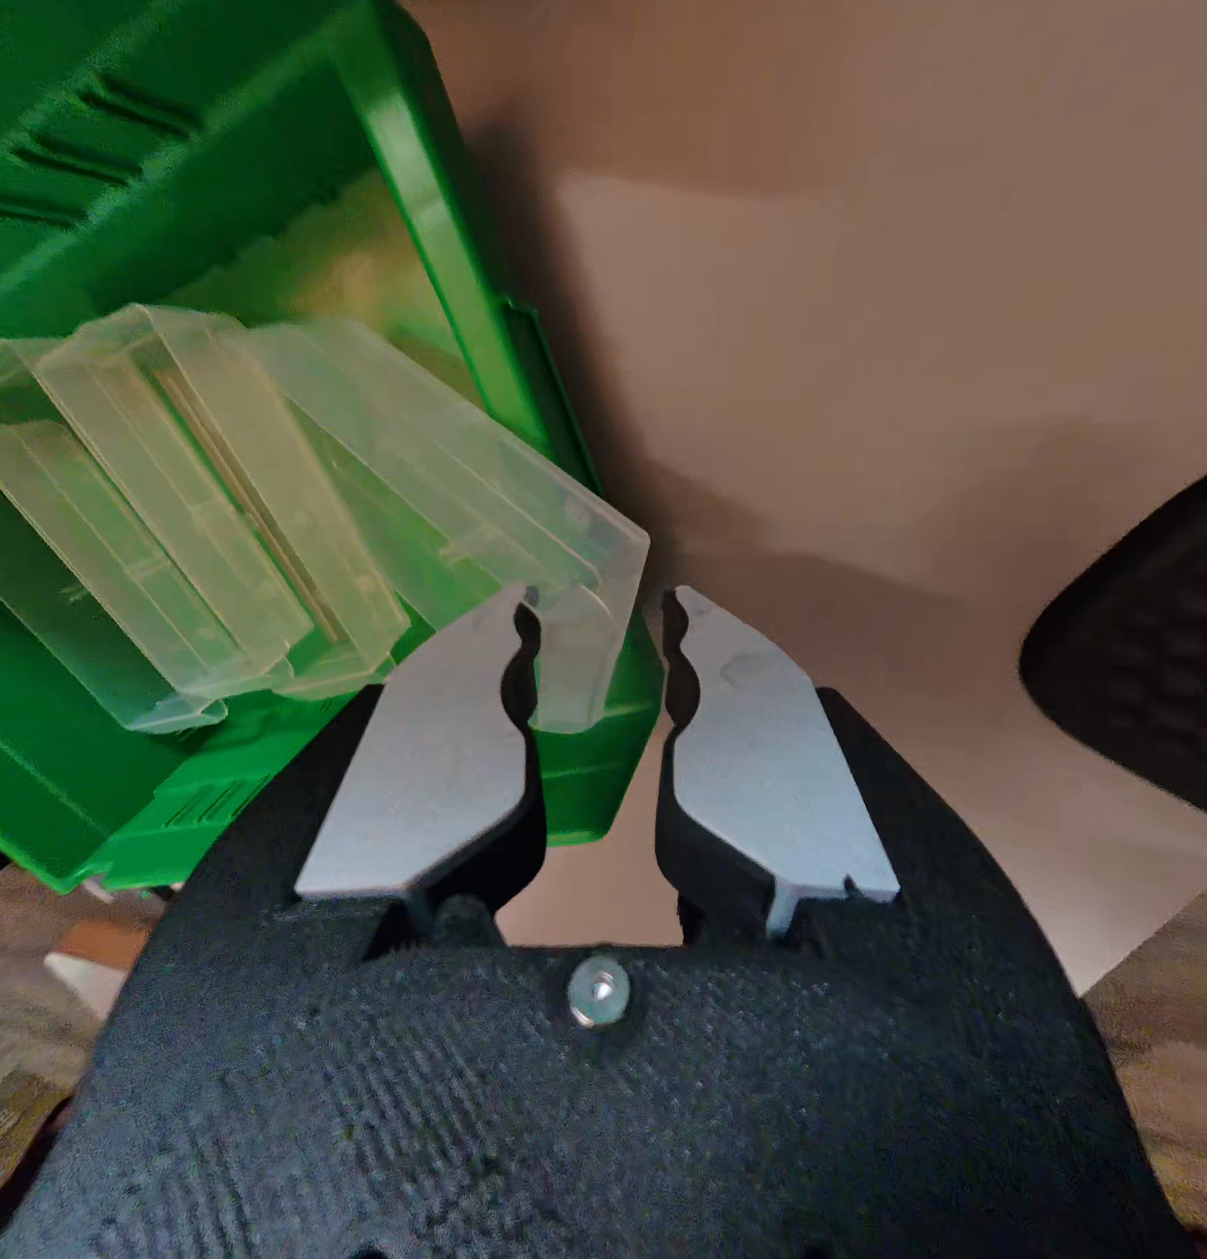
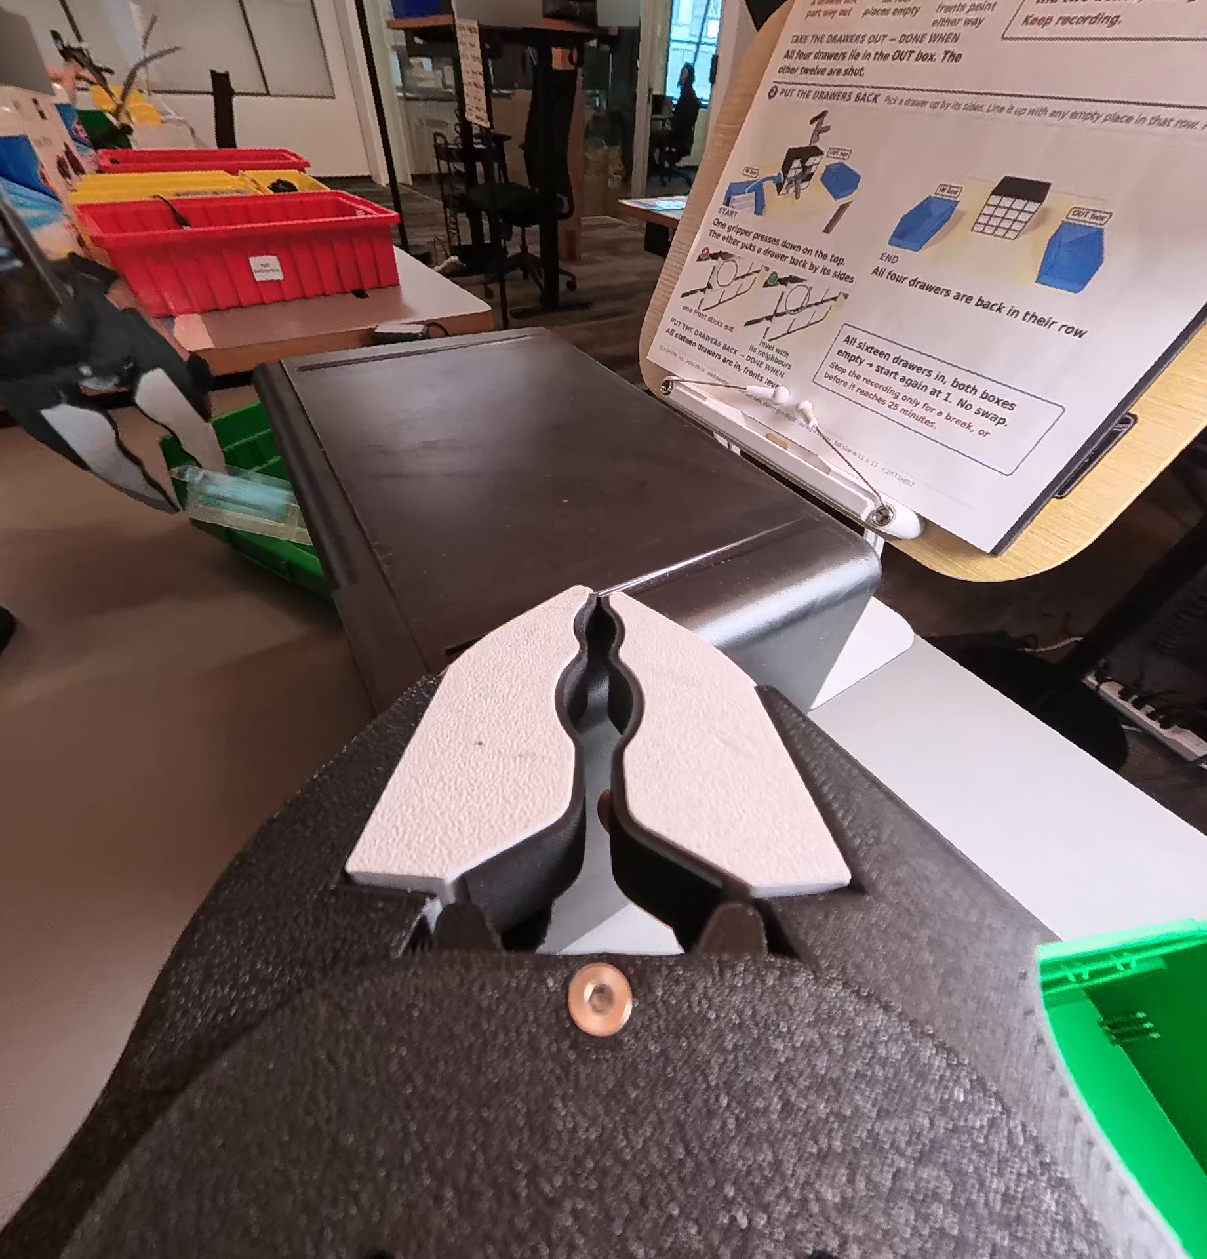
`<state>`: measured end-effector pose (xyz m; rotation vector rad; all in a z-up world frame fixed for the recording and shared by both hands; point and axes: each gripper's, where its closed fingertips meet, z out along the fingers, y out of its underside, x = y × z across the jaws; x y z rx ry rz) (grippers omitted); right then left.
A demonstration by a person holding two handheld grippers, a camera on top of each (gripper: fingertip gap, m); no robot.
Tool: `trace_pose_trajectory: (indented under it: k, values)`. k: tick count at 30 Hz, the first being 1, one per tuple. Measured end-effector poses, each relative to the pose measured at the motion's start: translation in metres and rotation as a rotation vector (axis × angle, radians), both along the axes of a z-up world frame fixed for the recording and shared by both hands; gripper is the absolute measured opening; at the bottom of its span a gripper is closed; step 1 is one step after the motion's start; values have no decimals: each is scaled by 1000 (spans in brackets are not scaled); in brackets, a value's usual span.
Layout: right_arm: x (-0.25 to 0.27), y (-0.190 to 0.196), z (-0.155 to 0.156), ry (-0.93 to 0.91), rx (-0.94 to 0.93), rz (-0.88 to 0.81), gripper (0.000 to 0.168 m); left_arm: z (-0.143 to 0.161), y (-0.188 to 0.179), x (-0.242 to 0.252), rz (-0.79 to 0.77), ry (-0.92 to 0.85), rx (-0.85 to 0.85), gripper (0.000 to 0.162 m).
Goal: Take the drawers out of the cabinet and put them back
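The black cabinet [image 2: 519,463] shows from above in the right wrist view; its drawer fronts are hidden. My right gripper [image 2: 597,601] is shut and empty, with its tips on the near edge of the cabinet's top. A green bin [image 1: 178,170] to the left of the cabinet holds several clear plastic drawers [image 1: 212,511]. My left gripper [image 1: 597,603] is open at the bin's near corner. The end of one clear drawer [image 1: 580,654] sits between its fingers, close to the left finger, with a gap to the right finger. The left gripper also shows far off in the right wrist view [image 2: 144,470].
A second green bin [image 2: 1145,1063] sits at the lower right by my right gripper. An instruction board [image 2: 961,272] stands behind the cabinet. Red bins [image 2: 246,252] lie on a farther table. A dark rounded object [image 1: 1145,647] lies right of the tan table [image 1: 859,340].
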<state>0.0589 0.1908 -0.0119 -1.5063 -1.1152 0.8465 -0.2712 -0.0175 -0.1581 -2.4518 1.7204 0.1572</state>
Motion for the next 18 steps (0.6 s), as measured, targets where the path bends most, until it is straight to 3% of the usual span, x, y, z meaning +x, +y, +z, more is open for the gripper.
trace_pose_trajectory:
  k: [6, 18]
  values:
    - [0, 0, 0, -9, 10, -5, 0, -1, -3, 1, 0, 42, 7, 15]
    - [0, 0, 0, 3, 0, 1, 0, 68, -12, 52, 79, -155, 110, 14]
